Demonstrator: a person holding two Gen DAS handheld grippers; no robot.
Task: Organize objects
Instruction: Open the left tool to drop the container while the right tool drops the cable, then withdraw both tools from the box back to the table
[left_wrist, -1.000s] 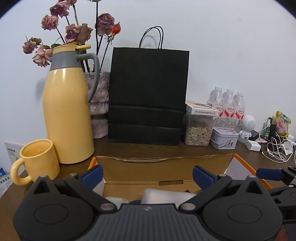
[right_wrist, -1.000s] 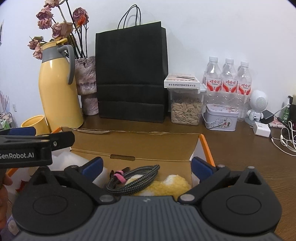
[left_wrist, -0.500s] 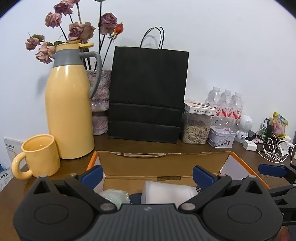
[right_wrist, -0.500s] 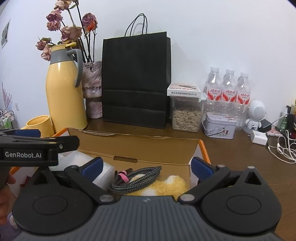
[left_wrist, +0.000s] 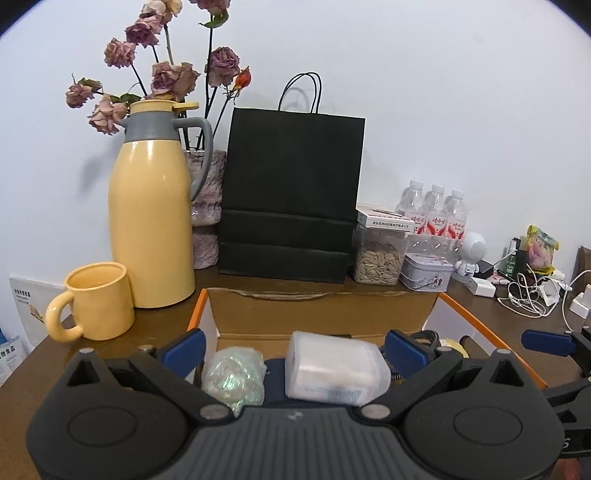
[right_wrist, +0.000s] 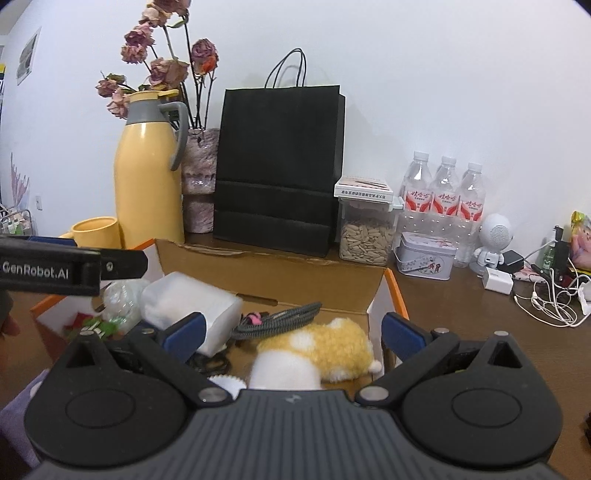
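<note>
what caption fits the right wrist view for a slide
Open right gripper above a cardboard box holding a yellow plush toy and braided cable.

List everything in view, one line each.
cardboard box: 1, brown with orange edges, table front
tissue pack: 1, white, in box
cable: 1, grey, in box
plush toy: 1, yellow and white, in box
flask: 1, yellow, back left
mug: 1, yellow, beside flask
paper bag: 1, black, against wall
water bottles: 3, clear, back right
seed jar: 1, clear
tin: 1, silver
left gripper: open
right gripper: open
</note>
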